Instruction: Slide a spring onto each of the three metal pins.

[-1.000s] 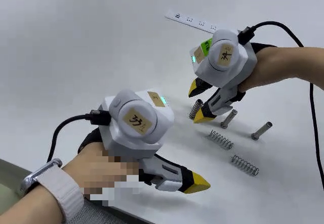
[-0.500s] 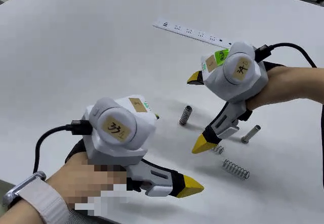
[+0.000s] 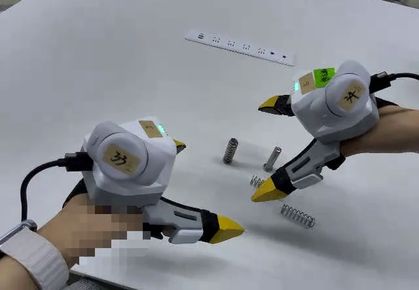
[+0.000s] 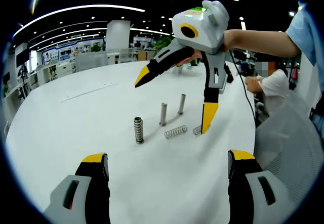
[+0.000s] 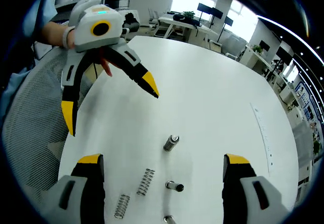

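White table (image 3: 131, 54) bearing all parts. Left gripper (image 3: 201, 186) and right gripper (image 3: 267, 147), jaws spread wide, nothing held. Tan stickers (image 3: 122, 160) with illegible handwriting on both, green label (image 3: 323, 76) on the right one. Power strip (image 3: 239, 46) beyond. Between the grippers: spring-covered pin (image 3: 230, 150) upright, two bare pins (image 4: 163, 114) standing, two loose springs (image 3: 298, 215) lying flat.

Bright overhead light; soft shadows (fisheye edges warped)
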Tool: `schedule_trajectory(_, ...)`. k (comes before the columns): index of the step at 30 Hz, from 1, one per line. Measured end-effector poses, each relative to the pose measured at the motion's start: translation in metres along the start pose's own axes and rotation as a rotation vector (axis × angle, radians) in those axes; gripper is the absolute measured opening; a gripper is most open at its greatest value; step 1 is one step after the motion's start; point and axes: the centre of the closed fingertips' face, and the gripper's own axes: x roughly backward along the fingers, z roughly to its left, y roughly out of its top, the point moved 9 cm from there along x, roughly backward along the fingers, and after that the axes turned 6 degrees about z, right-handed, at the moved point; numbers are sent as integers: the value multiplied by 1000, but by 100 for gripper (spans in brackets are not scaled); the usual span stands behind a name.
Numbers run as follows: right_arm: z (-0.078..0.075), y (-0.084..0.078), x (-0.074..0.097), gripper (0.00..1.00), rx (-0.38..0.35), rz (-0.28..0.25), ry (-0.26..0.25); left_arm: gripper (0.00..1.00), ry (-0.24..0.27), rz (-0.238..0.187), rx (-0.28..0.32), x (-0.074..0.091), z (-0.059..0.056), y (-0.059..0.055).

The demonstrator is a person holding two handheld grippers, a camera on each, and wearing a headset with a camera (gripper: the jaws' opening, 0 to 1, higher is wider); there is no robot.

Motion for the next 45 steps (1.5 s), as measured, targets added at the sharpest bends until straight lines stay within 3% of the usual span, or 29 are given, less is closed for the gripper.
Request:
schedule_trajectory(7, 5, -19, 16, 99, -84, -47, -50, 100, -2, 23, -28, 2, 2, -1)
schedule_trajectory(25, 43, -73, 60, 99, -302, -125, -167, 97, 2, 33, -79, 1, 11, 8)
schedule_trajectory(38, 69, -104, 69, 99, -429, -162, -241, 97, 8, 38, -101, 1, 16, 11)
schedule_trajectory(45, 81, -118, 77, 99, -481, -169, -277, 97, 3, 61, -116, 0, 18, 10)
